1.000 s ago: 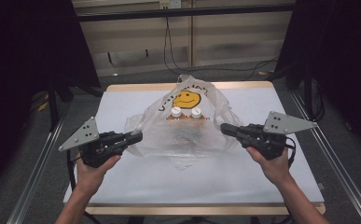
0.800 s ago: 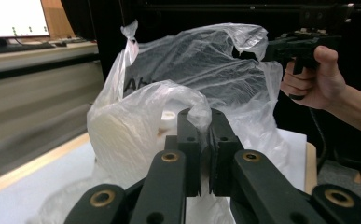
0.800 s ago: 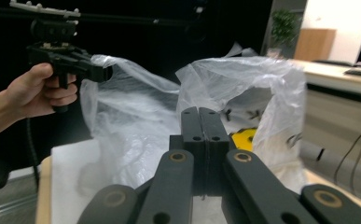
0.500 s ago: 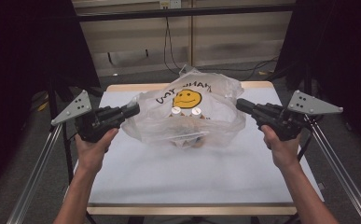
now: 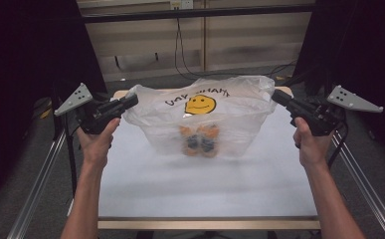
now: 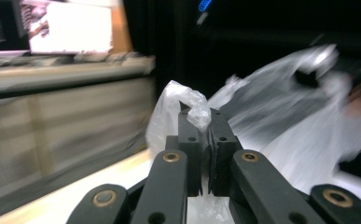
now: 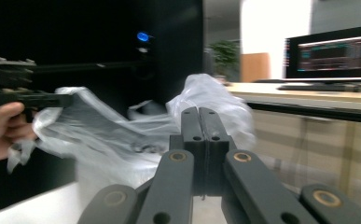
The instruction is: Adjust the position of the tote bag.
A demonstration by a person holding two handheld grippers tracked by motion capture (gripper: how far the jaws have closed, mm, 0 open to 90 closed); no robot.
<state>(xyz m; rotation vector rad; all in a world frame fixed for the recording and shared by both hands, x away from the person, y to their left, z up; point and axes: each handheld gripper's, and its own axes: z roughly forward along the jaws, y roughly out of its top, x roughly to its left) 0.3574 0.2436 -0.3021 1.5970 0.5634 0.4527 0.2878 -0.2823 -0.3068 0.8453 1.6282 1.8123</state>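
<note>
A clear plastic bag [image 5: 205,117] with a yellow smiley face hangs stretched between both grippers above the white table [image 5: 205,184]. Small orange and dark objects [image 5: 199,142] lie in its bottom. My left gripper [image 5: 133,99] is shut on the bag's left handle, and crumpled plastic [image 6: 193,105] bunches out of its jaws. My right gripper [image 5: 275,95] is shut on the bag's right handle, whose plastic [image 7: 215,100] billows just past the jaws. The left gripper view shows the right gripper [image 6: 308,77] across the bag, and the right gripper view shows the left hand [image 7: 1,126] with its gripper.
Metal rails [image 5: 36,184] run along both sides of the table. Black curtains stand left and right, with a panelled wall and cables behind. A desk with a monitor [image 7: 332,56] lies beyond the right gripper.
Both grippers moved apart and upward with the bag's handles. The bag rose from lying flat on the table and now hangs spread wide, its contents sagging to the bottom.
</note>
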